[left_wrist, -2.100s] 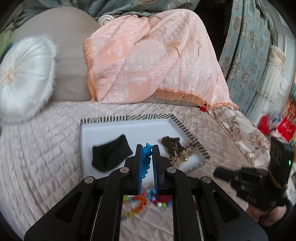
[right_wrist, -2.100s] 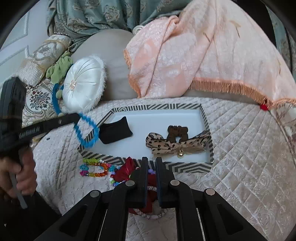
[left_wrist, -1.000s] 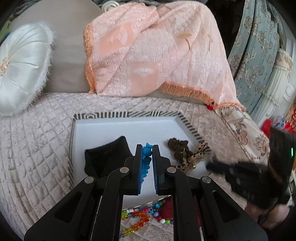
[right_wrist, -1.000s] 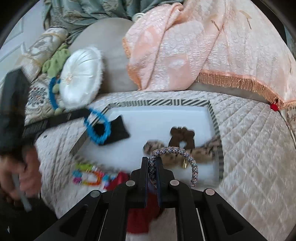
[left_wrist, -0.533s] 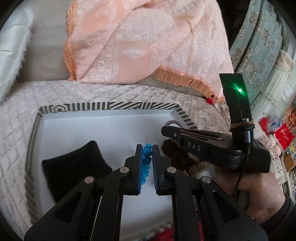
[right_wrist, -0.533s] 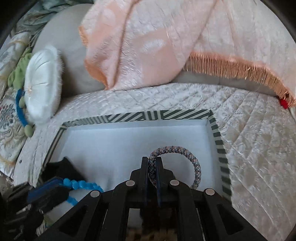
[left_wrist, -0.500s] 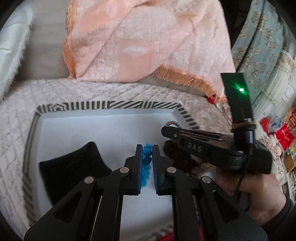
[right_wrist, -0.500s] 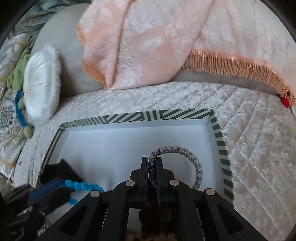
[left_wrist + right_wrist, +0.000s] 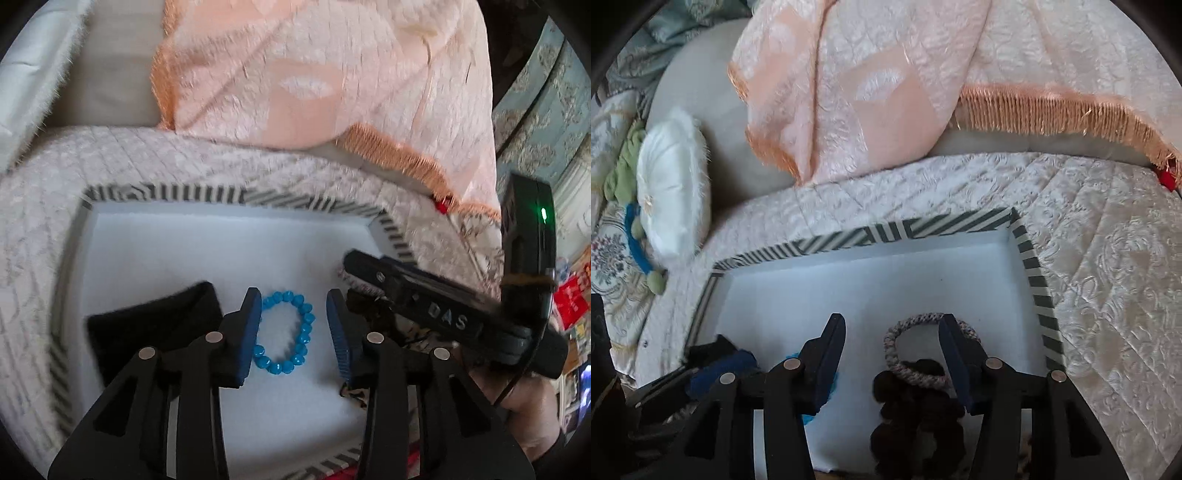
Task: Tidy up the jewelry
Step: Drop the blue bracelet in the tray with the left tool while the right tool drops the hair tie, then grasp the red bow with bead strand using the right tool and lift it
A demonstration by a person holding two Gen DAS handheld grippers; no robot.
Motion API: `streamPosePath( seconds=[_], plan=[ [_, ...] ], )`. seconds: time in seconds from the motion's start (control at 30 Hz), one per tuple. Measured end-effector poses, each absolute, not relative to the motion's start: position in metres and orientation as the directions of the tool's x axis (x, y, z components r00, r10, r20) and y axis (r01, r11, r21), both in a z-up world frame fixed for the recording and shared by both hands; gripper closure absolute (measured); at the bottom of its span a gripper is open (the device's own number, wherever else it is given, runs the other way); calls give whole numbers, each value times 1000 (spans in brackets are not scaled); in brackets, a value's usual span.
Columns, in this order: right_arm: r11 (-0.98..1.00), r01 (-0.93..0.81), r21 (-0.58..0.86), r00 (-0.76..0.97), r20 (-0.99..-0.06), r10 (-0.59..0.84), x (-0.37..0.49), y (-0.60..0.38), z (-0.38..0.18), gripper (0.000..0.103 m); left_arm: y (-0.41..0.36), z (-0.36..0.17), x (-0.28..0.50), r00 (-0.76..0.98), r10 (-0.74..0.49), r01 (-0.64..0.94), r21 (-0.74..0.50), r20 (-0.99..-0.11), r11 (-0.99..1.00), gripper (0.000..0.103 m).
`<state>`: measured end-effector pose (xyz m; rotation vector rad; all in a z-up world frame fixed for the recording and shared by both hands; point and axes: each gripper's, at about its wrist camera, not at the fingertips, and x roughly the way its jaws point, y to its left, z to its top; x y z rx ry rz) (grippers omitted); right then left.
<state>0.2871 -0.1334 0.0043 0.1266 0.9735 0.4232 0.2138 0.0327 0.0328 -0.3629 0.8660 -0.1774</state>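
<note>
Both grippers stand open over the tray (image 9: 236, 195). Left gripper (image 9: 293, 328): jaws wide apart, blue bracelet (image 9: 286, 334) lying flat on the white tray floor between them, its left edge right against the left pad; I cannot tell if it touches. Right gripper (image 9: 892, 356): jaws spread, braided band (image 9: 923, 350) resting on the tray floor, its near edge lying on the brown scrunchie (image 9: 918, 398).

Step in hand, as I judge it: release done, clear out. To do it well, I would lift both grippers straight up with jaws wide, so no pad drags a bead or hooks the band. Left side needs the most care.

Hard to see: black pouch (image 9: 155, 321) is blurred and partly behind my left finger. The leopard bow (image 9: 351, 391) shows only as a scrap. The right wrist view hides most of the blue bracelet behind a finger. Tray's near rim is cut off.
</note>
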Motion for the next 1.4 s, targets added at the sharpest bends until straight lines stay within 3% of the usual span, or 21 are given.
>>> streamPosePath(
  seconds=[0.17,0.43,0.53,0.83,1.0,1.13,1.17,1.2,1.3,1.4],
  plan=[
    [910,-340,236,556,-731,397,248,-137,36,53,57,56,187,687,-241,-22,-351,-686,936,56],
    [917,-373,141,584,-732,350,166,-153,45,52,110,43,114,679,-135,-130,-299,-722,945,56],
    [930,-350,114,570,-762,308,134,-165,33,52,116,31,84,660,-158,-140,-327,-735,935,56],
    [943,-284,172,464,-836,292,86,-196,-15,52,87,-2,53,592,-121,-98,-221,-796,970,56],
    [935,-322,146,483,-825,295,83,-193,-11,49,78,-12,64,582,-142,-82,-232,-800,969,56],
    [913,-338,227,515,-768,381,80,-196,0,49,61,-19,72,574,-86,-51,-141,-814,989,56],
    [898,-365,244,524,-744,415,78,-193,5,49,55,-20,73,573,-59,-38,-98,-818,994,59],
    [888,-387,247,523,-735,432,77,-191,7,49,52,-20,73,574,-44,-32,-76,-818,997,71],
    [845,-484,230,504,-716,483,72,-169,10,49,50,-19,72,574,-51,-26,-81,-818,996,95],
    [816,-546,190,494,-713,497,71,-146,7,50,52,-17,71,578,-51,-34,-86,-815,996,95]
  ],
)
